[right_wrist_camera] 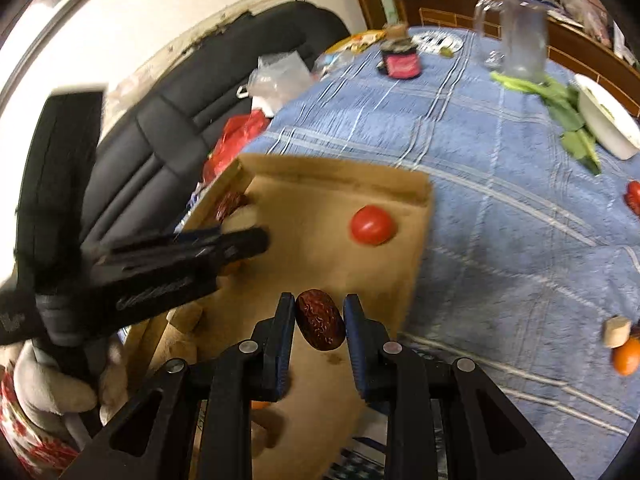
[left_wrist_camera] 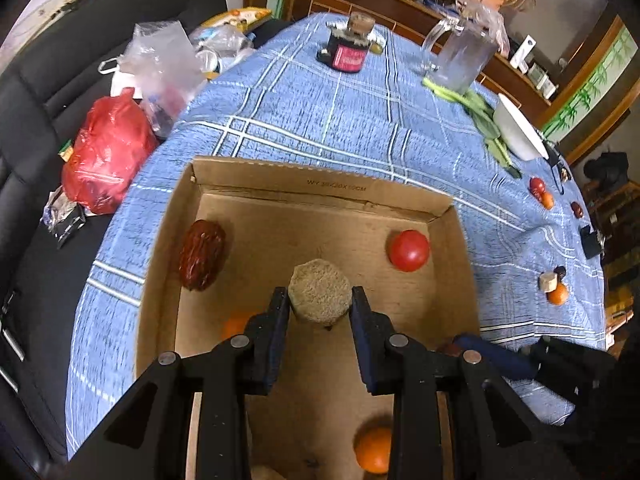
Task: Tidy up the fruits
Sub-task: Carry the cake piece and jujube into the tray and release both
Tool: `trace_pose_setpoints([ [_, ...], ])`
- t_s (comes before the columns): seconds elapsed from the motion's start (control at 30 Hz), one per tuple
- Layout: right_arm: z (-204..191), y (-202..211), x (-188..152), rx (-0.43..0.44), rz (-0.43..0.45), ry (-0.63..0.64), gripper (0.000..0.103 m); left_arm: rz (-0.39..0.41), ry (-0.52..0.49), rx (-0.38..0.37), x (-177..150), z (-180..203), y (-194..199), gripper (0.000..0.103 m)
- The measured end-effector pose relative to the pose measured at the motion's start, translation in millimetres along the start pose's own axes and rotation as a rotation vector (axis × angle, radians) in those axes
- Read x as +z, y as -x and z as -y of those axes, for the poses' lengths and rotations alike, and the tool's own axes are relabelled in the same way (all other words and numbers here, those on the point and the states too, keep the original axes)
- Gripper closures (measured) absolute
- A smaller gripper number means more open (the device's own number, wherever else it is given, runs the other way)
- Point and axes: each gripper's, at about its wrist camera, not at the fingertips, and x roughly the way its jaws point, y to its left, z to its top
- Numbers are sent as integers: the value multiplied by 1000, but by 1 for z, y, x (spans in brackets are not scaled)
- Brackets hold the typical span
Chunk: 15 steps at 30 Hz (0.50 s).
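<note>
Surface: blue plaid cloth (left_wrist_camera: pixel 320 112) over the surface, black sofa (left_wrist_camera: pixel 48 92) at its 9 o'clock side.
Box: open cardboard box (left_wrist_camera: pixel 320 196) at the near end of the cloth.
Left gripper (left_wrist_camera: pixel 320 300): fingers clamped on a round tan cork-like piece (left_wrist_camera: pixel 320 292), held over the middle of the box.
Right gripper (right_wrist_camera: pixel 320 320): fingers clamped on a dark red date (right_wrist_camera: pixel 320 320), held over the box's near right corner.
In the box: wrinkled date (left_wrist_camera: pixel 202 256) at 9 o'clock, red tomato (left_wrist_camera: pixel 409 250) at 2 o'clock, orange fruit (left_wrist_camera: pixel 374 450) at 6 o'clock, a second orange (left_wrist_camera: pixel 236 324) half hidden by the left finger.
Loose on the cloth: small red and orange fruits (left_wrist_camera: pixel 542 192) at 3 o'clock, well apart from the box.
Far end: dark jar (left_wrist_camera: pixel 348 50), glass pitcher (left_wrist_camera: pixel 460 56), white bowl (left_wrist_camera: pixel 518 128), green leaves (left_wrist_camera: pixel 484 120).
</note>
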Motion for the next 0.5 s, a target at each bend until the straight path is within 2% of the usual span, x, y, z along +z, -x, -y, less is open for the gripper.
trace_pose_setpoints([
  [0.37,-10,-26,-12,-72,-50,11,75,-19,3,-43,7,-6,-10,73],
  [0.5,-14,-28,-14,-80,-50,29,75,-14,29,-58,4,-10,-1,69],
])
